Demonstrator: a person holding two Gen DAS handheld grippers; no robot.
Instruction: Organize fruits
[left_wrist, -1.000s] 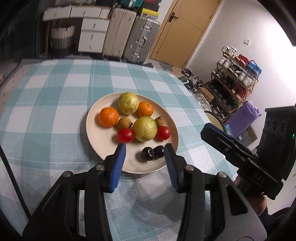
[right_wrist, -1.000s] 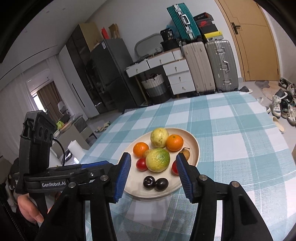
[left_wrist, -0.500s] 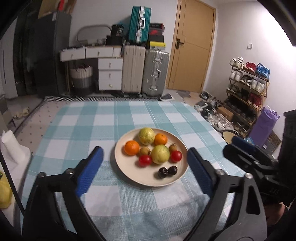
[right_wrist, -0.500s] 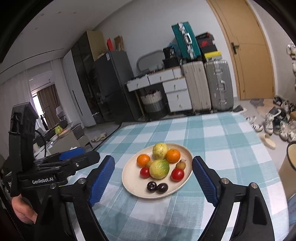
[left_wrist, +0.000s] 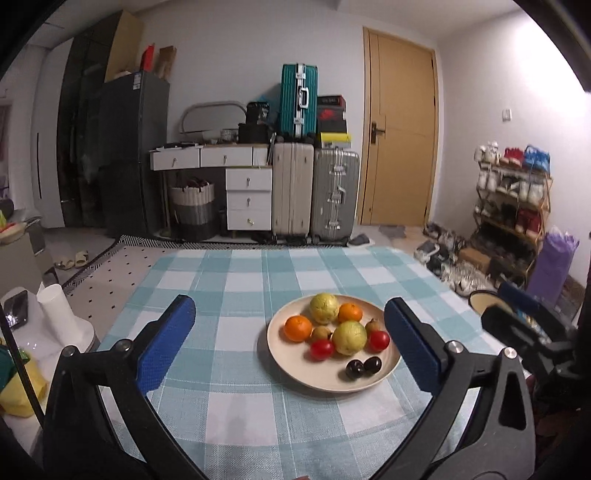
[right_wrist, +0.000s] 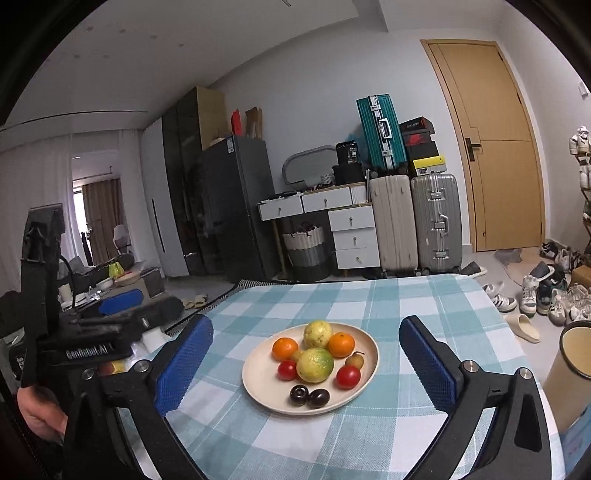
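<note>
The fruits all lie together on one round cream plate (left_wrist: 291, 373), which stands on the tabletop (left_wrist: 229, 354) a little toward its right side. There are two oranges (left_wrist: 297, 327), two big yellow-green fruits (left_wrist: 349, 337), two red tomatoes (left_wrist: 378, 340), two dark plums (left_wrist: 364, 366) and some small brown fruits (left_wrist: 320, 333).

Both tools are empty. The left gripper (left_wrist: 290, 345) has just been opening and its jaws now stand wide apart with nothing between them. It is the same for the right gripper (right_wrist: 306, 365).

I think the main risk is the crowding. The fruits touch each other, so jaws closing on one can push a neighbour, and a round plum or tomato may roll over the low rim. The tomatoes look soft and could be bruised by a hard squeeze. The two grippers are near each other and may collide above the plate.

The tabletop has a blue and white checked cloth that may slip or wrinkle. Behind it are suitcases (left_wrist: 316, 195), white drawers (left_wrist: 248, 199), a dark fridge (left_wrist: 133, 155), a wooden door (left_wrist: 399, 136) and a shoe rack (left_wrist: 511, 206).
</note>
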